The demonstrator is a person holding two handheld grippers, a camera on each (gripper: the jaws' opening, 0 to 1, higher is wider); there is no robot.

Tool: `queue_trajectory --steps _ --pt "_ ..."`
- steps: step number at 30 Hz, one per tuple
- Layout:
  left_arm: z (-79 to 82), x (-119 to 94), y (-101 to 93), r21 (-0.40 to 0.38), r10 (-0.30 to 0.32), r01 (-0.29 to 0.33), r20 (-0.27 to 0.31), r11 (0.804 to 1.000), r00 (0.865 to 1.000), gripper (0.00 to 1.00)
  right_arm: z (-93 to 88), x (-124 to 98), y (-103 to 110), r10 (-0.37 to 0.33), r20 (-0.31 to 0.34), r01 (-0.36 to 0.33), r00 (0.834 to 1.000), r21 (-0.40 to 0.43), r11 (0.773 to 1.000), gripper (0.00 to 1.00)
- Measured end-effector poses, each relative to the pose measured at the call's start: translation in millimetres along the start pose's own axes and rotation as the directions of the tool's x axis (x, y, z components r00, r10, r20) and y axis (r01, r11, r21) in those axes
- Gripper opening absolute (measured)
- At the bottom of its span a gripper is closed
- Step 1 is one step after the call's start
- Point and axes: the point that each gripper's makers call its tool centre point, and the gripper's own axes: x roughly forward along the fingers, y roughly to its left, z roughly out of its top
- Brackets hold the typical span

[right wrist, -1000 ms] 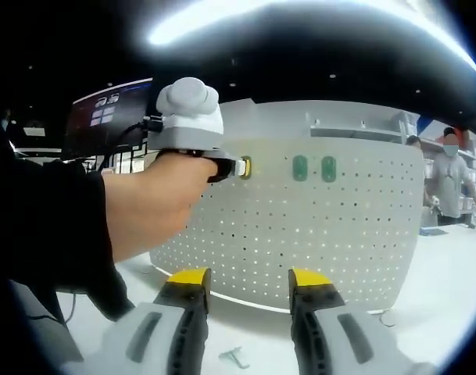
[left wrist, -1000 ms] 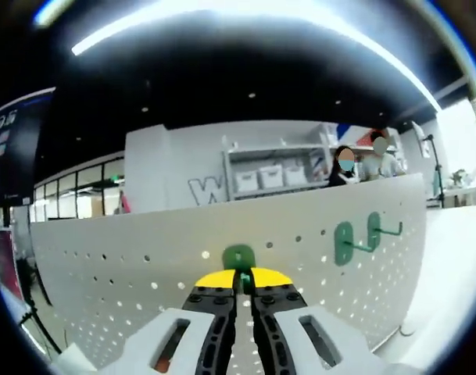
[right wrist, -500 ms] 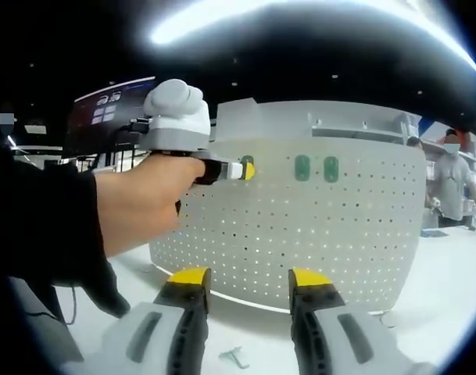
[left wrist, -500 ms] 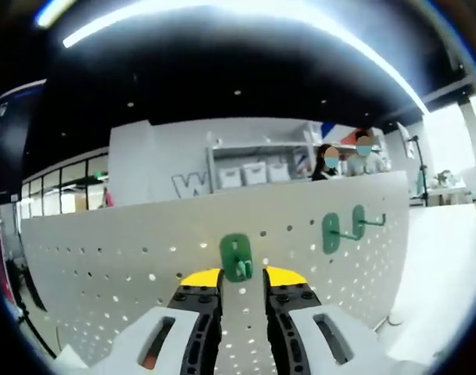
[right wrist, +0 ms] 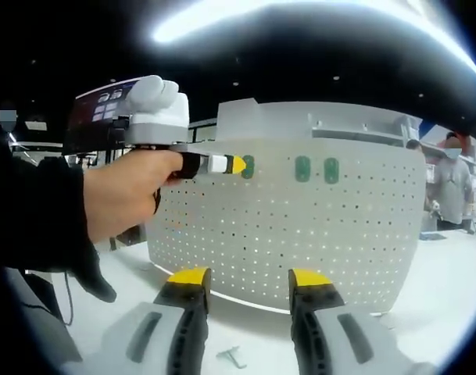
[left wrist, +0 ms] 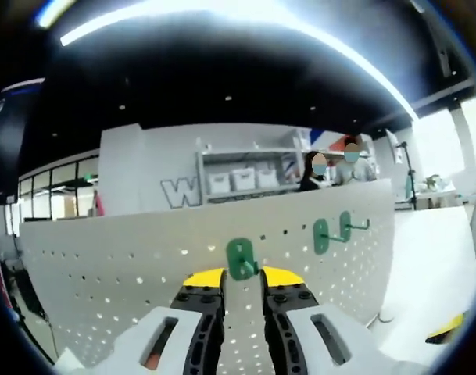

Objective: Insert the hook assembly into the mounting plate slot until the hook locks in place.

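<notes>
the small green plastic hook [left wrist: 241, 258] sits seated on the white perforated metal mounting plate [left wrist: 105, 258], apparently locked. the left gripper [left wrist: 241, 276] sits just short of it, jaws parted and empty. the right gripper [right wrist: 250, 276] hangs well back, wide open, keeping the panel visible.

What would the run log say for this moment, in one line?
left hand-held gripper: open | green plastic hook: on white perforated pegboard | right hand-held gripper: open, empty

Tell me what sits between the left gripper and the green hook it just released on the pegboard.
Nothing visible. The left gripper is open just in front of the green hook, which sits on the pegboard with only open air between them.
</notes>
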Motion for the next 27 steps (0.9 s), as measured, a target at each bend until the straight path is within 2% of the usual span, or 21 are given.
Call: queue_trajectory --steps 11,20,27 --pt "-4.9 -23.6 9.1 -0.014 -0.051 0.051 -0.011 0.999 0.999 0.23 -0.1 0.1 -0.1 -0.003 -0.002 0.003 1.000 -0.018 1.000 0.37" --pt "0.2 -50.6 15.1 -0.032 -0.105 0.105 0.004 0.994 0.994 0.26 -2.6 0.6 2.9 0.003 -0.013 -0.003 1.000 -0.026 1.000 0.37" --pt "-0.3 -67.8 11.7 -0.020 -0.151 0.151 0.004 0.988 0.988 0.27 -4.1 1.2 3.4 0.004 -0.019 -0.005 1.000 -0.030 1.000 0.37"
